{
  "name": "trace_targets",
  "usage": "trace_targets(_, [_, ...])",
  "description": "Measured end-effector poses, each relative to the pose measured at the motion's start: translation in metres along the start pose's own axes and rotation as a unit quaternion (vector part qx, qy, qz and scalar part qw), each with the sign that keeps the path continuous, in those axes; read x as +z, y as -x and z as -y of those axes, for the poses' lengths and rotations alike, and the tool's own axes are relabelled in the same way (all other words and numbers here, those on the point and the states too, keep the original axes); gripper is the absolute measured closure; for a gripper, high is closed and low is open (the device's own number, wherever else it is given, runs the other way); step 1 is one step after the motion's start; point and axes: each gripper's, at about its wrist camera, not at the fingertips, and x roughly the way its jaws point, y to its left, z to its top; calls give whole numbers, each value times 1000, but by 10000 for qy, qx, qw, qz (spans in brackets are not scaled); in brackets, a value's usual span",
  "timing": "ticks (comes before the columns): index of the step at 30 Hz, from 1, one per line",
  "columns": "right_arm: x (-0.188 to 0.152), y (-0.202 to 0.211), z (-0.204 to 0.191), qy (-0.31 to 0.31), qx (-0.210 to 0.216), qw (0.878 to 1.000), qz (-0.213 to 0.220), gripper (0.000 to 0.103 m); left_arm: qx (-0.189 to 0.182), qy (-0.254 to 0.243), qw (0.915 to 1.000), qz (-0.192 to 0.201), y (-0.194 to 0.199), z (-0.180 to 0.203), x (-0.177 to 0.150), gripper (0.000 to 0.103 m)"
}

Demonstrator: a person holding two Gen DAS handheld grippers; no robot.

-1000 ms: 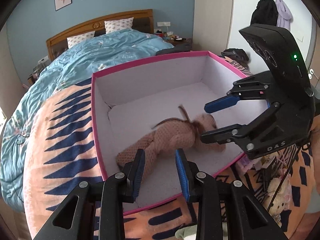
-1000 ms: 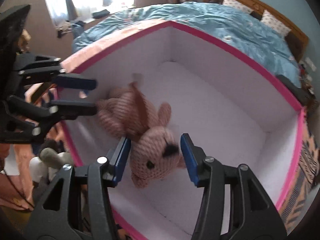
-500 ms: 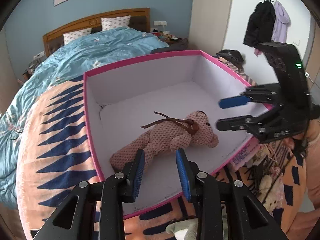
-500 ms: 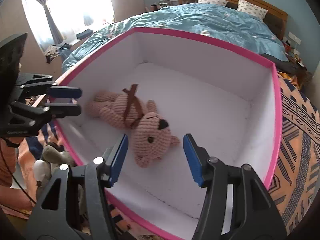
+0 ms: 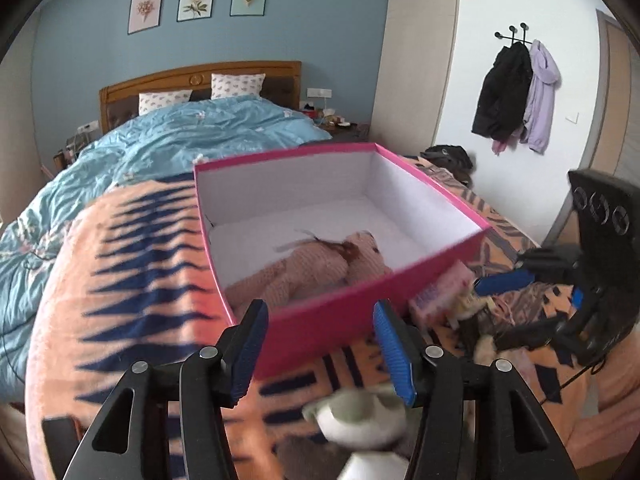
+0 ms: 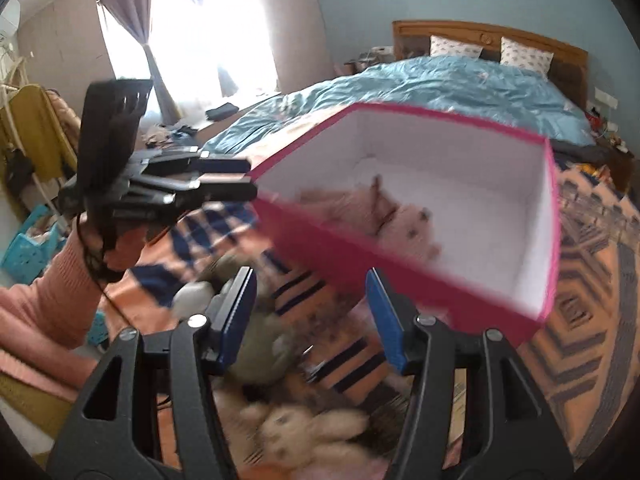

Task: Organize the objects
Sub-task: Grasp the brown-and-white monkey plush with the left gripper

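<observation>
The pink knitted teddy bear (image 5: 320, 268) is seen lying inside the pink-walled, white-lined cardboard box (image 5: 320, 328), mid-frame. The left claw (image 5: 316, 352) is opening, nothing between its pads; the right claw (image 6: 308, 316) stands apart, empty. The blurred grey-white plush toy (image 5: 360, 416) at lower centre could be nudged off the orange patterned blanket (image 5: 132, 280) if grabbed hastily.

This is a bedroom in a home. A wide bed (image 5: 208, 136) with a wooden headboard (image 5: 200, 76), two patterned pillows and a blue duvet stands against the far blue wall under three framed flower prints (image 5: 196, 2). Jackets hang on wall hooks (image 5: 516, 88) at the right, a curtained window (image 6: 192, 36) glows at the left, and soft toys lie on a patterned blanket (image 5: 132, 264) nearby.
</observation>
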Motion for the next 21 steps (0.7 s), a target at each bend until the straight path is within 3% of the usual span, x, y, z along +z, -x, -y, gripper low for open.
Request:
trace_targets(6, [-34, -29, -20, -27, 102, 9988, -471, 44, 42, 151, 9993, -334, -6, 1, -30, 47])
trace_targets(15, [-65, -28, -73, 321, 548, 9968, -486, 44, -73, 618, 9967, -520, -3, -9, -71, 47])
trace_targets(19, [-73, -41, -96, 711, 233, 9958, -525, 44, -165, 749, 9955, -561, -3, -13, -80, 47])
trace_targets(21, [-75, -50, -103, 792, -131, 9954, -516, 44, -230, 763, 9953, -551, -2, -13, -81, 47])
